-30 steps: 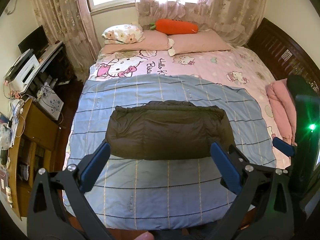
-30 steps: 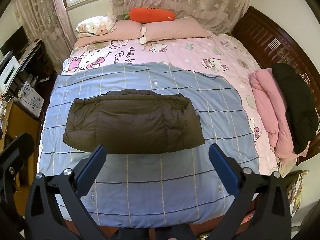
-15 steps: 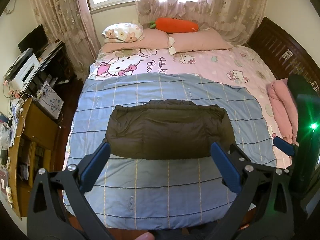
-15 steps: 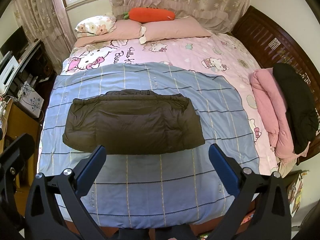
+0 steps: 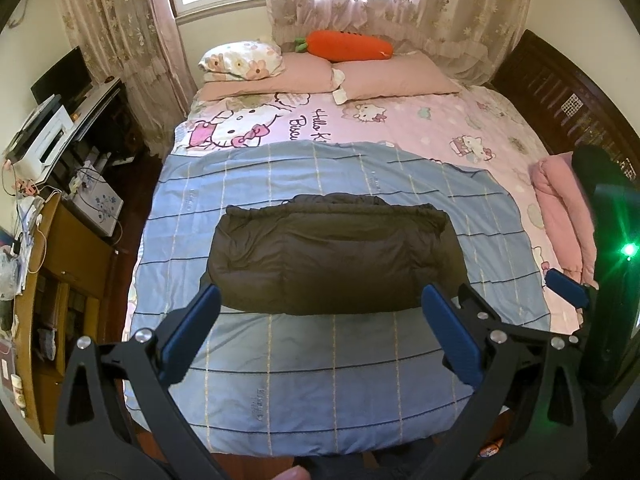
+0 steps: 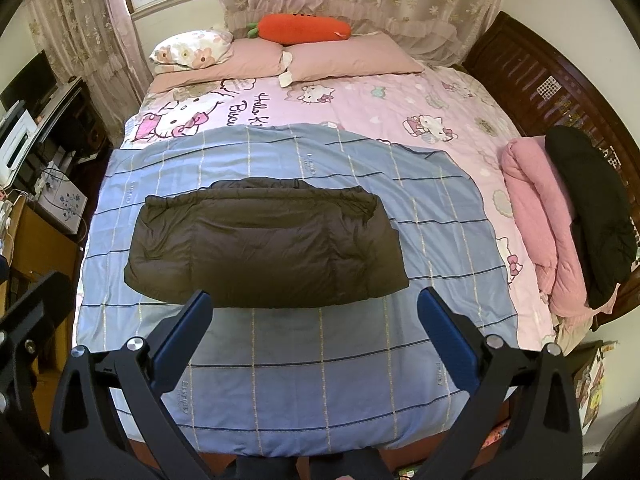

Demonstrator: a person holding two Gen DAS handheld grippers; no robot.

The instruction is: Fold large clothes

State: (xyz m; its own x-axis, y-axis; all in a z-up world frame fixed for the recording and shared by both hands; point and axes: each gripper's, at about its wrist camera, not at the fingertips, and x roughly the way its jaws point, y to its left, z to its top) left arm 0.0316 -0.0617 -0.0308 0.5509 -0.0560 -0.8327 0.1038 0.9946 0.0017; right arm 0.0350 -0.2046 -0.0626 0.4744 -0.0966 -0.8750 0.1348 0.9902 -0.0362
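Note:
A dark brown puffy jacket (image 5: 334,258) lies folded into a wide rectangle on a blue checked sheet (image 5: 320,364) on the bed; it also shows in the right wrist view (image 6: 264,246). My left gripper (image 5: 320,312) is open and empty, held above the near part of the sheet, in front of the jacket. My right gripper (image 6: 314,312) is open and empty at the same height, to the right of the left one. One of its blue fingertips (image 5: 566,288) shows at the right edge of the left wrist view.
Pink and black garments (image 6: 560,216) are piled at the bed's right edge by a dark wooden headboard (image 6: 552,92). Pillows (image 6: 340,58) and a carrot plush (image 6: 302,29) lie at the far end. A desk with a printer (image 5: 40,136) and cabinets stands left of the bed.
Both views have shifted very slightly; the jacket and sheet lie as before. Both grippers stay open and empty.

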